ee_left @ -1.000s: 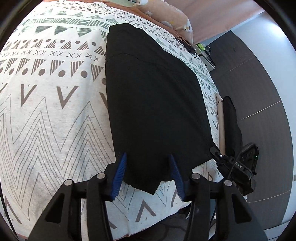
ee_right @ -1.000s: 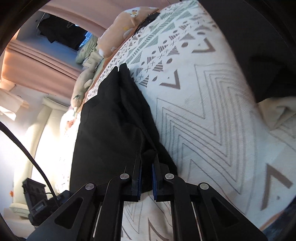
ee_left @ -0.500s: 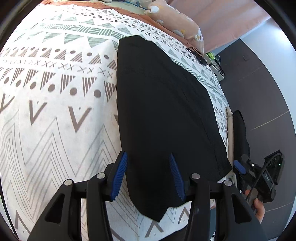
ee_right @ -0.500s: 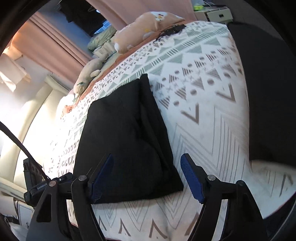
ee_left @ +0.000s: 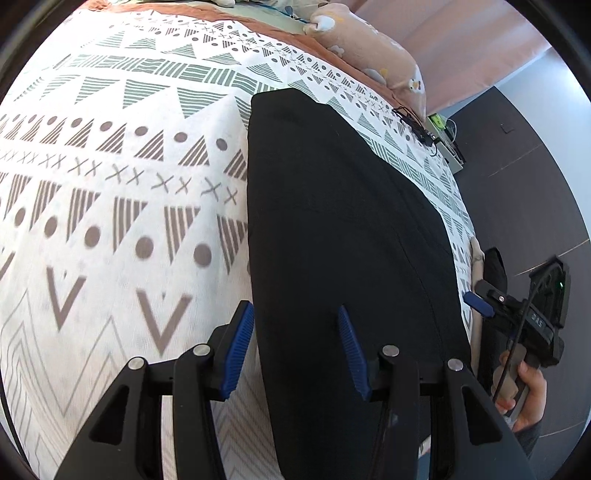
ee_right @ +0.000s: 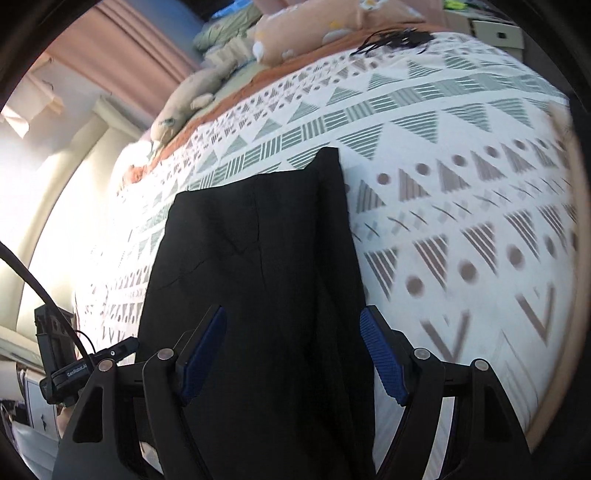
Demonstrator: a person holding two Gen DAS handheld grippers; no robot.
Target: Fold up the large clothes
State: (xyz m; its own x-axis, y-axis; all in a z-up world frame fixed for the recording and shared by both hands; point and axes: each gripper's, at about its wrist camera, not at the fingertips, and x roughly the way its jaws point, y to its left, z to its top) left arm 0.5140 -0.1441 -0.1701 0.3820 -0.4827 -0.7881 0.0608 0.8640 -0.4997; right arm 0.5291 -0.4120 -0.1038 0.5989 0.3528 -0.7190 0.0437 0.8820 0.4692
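A large black garment [ee_left: 340,221] lies folded into a long strip on the patterned bedspread [ee_left: 110,184]. My left gripper [ee_left: 294,310] hovers over the strip's near left edge, open, with nothing pinched. In the right wrist view the same garment [ee_right: 258,258] runs away from me, with a narrower fold along its right side. My right gripper [ee_right: 291,312] hangs wide above its near end; the jaws are closing slightly and the pads touch no cloth. A hand [ee_left: 528,387] holds that gripper beyond the bed's right edge.
Plush toys and a pillow [ee_right: 325,26] lie at the head of the bed, with a black cable [ee_right: 391,38] beside them. Dark floor [ee_left: 517,184] lies past the bed's right edge. A pale drawer unit [ee_right: 495,33] stands by the far corner.
My right gripper let go of the garment's corner, opened wide, and drew back and up. The left gripper slid along the garment, open throughout.
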